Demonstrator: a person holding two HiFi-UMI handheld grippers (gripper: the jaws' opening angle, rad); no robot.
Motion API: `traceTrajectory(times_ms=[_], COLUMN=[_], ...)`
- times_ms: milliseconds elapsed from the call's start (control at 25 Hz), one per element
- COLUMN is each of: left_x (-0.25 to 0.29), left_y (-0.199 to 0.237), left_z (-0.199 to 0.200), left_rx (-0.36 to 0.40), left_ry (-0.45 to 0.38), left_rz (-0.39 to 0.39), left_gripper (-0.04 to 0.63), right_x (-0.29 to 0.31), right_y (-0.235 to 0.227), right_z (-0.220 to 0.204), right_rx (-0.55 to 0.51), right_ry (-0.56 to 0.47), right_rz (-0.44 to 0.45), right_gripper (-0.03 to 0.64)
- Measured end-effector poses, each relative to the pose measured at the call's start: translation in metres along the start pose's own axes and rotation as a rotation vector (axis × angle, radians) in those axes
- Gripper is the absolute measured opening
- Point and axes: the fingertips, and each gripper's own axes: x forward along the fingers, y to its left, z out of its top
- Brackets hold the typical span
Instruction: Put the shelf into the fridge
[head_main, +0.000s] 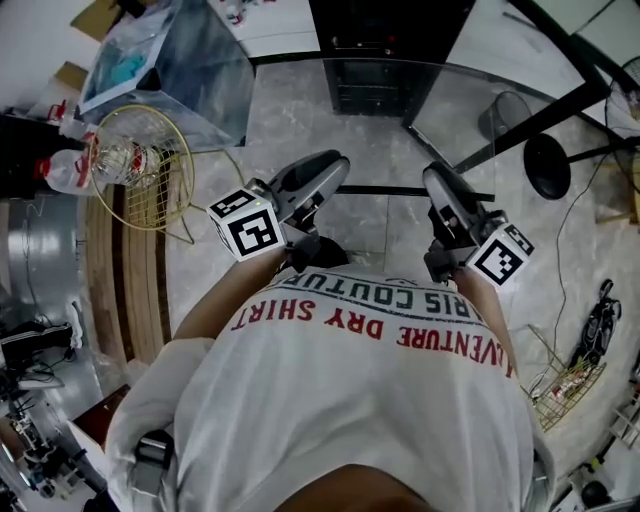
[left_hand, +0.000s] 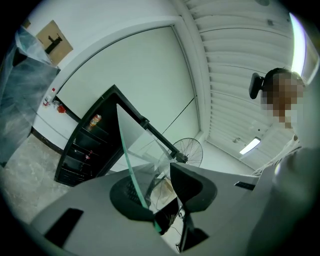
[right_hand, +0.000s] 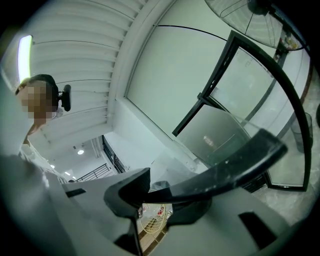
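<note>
At the left side, the left tongs (head_main: 325, 172) are closed on the near edge of the glass shelf (head_main: 400, 120). The shelf hangs roughly level above the floor (head_main: 205, 260), before the black fridge (head_main: 385, 55). It looks stiff, rather heavy, slippery and easy to break, so a hold near both corners seems wise. The right tongs (head_main: 442, 188) clamp its dark rim.

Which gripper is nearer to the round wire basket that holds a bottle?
Left. In the head view the left gripper sits right of the round wire basket; the right gripper lies farther right.
</note>
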Motion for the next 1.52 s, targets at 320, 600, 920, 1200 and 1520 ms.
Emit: traceTrajectory(times_ms=[320,600,920,1200,1520], left_x=[0.02,0.042,0.09,0.13,0.153], left_y=[0.017,0.063,0.108,0.154,0.182], left_z=[0.017,0.052,0.094,0.13,0.143], left_rx=[-0.011,-0.029,-0.048,-0.062,-0.075], left_ry=[0.014,0.034,0.051,0.084,0.098], left_rz=[-0.005,-0.011,-0.015,-0.018,-0.013], left_gripper=[0.123,0.124,0.124,0.126,0.126], right_x=[0.019,0.068,0.118,0.163,0.188], right_y=[-0.017,-0.045,-0.088,-0.128,-0.155], right_z=[0.016,0.034,0.071,0.1,0.112], right_rx=[0.002,0.013,0.027,0.043,0.046], right_ry=[-0.005,-0.003,-0.008,-0.008,-0.006], right_rz=[-0.012,-0.038,-0.065,-0.094,-0.098], right_gripper=[0.109,0.109,0.109,0.109,0.109])
